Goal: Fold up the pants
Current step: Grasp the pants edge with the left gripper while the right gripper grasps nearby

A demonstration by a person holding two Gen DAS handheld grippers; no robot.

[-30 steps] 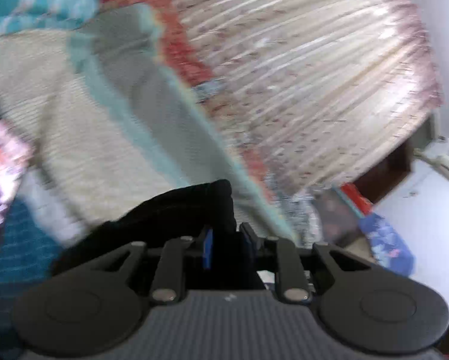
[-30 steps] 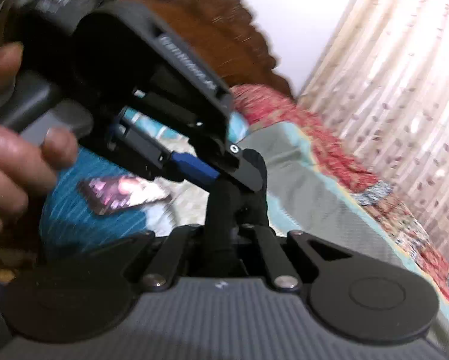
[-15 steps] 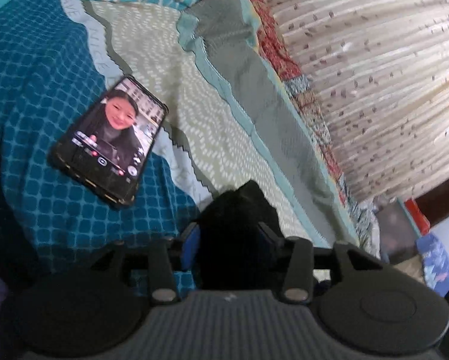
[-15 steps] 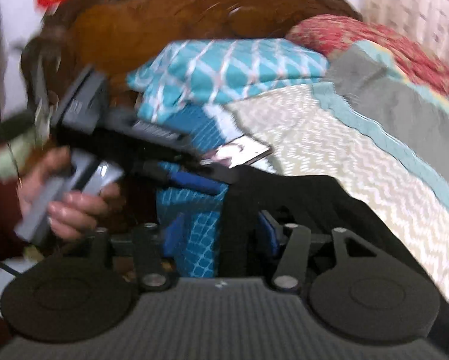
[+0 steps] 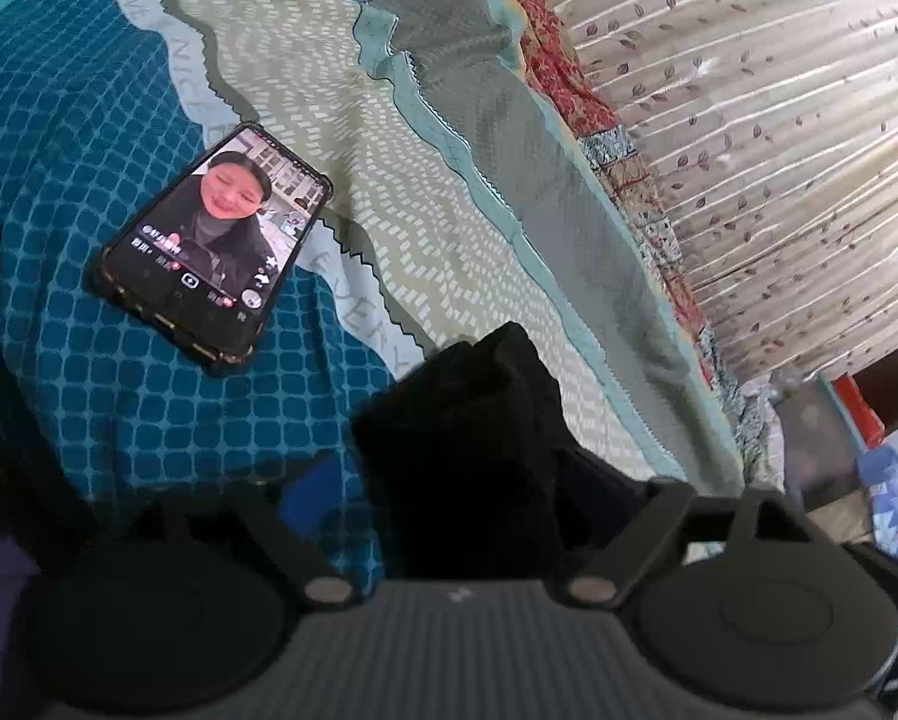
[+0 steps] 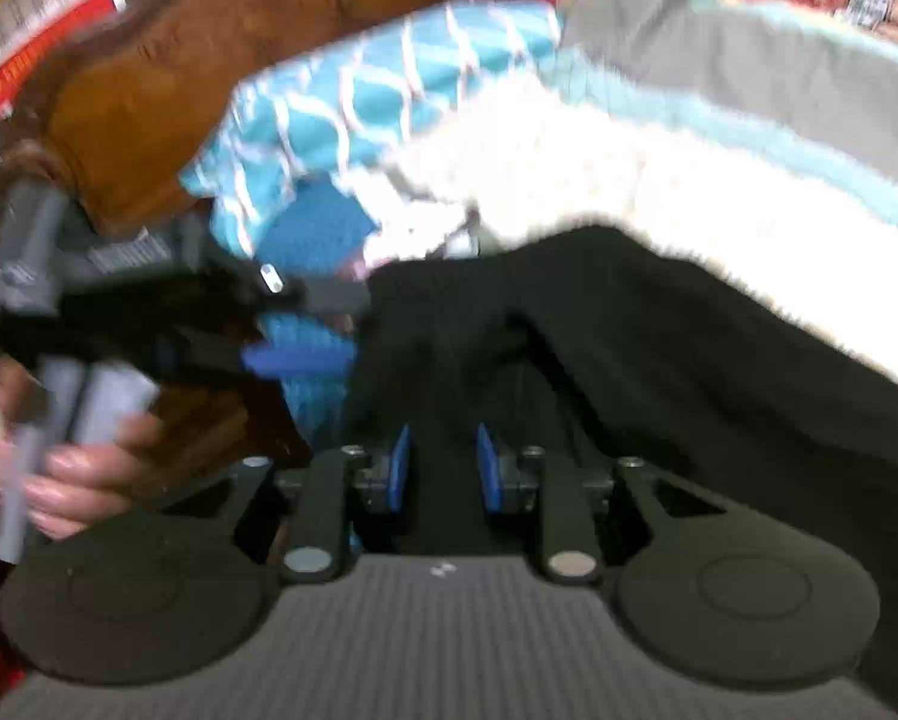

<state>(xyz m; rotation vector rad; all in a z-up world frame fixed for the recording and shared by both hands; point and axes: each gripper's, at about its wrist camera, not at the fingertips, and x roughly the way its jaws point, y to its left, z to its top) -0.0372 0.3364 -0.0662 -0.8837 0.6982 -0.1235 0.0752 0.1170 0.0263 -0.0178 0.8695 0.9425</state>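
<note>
- Apparently mid-fold: both grippers pinching the black pants (image 6: 659, 372) along one edge above the bed (image 5: 425, 192), carrying it over.
- Left gripper (image 5: 473, 480) clamped on a bunched fold of the pants (image 5: 479, 420), fabric standing up between the jaws and hiding the pads; raised above the bed, nearer than the phone (image 5: 209, 252), which lies face-up on the blue checked part of the bedspread.
- Right gripper (image 6: 443, 468) with blue pads (image 6: 398, 468) slightly apart, dark cloth filling the gap between them; judged gripping the pants, though blur leaves it uncertain.
- Rest of the pants draped away from the right gripper across the pale zigzag bedspread, towards the grey band.
- Left gripper (image 6: 305, 354) also visible beside the pants' edge, held in the person's hand (image 6: 83, 474).
- Next move, by judgement: lowering both held points together onto the bed, keeping the edge taut and level, clear of the phone, then releasing.
</note>
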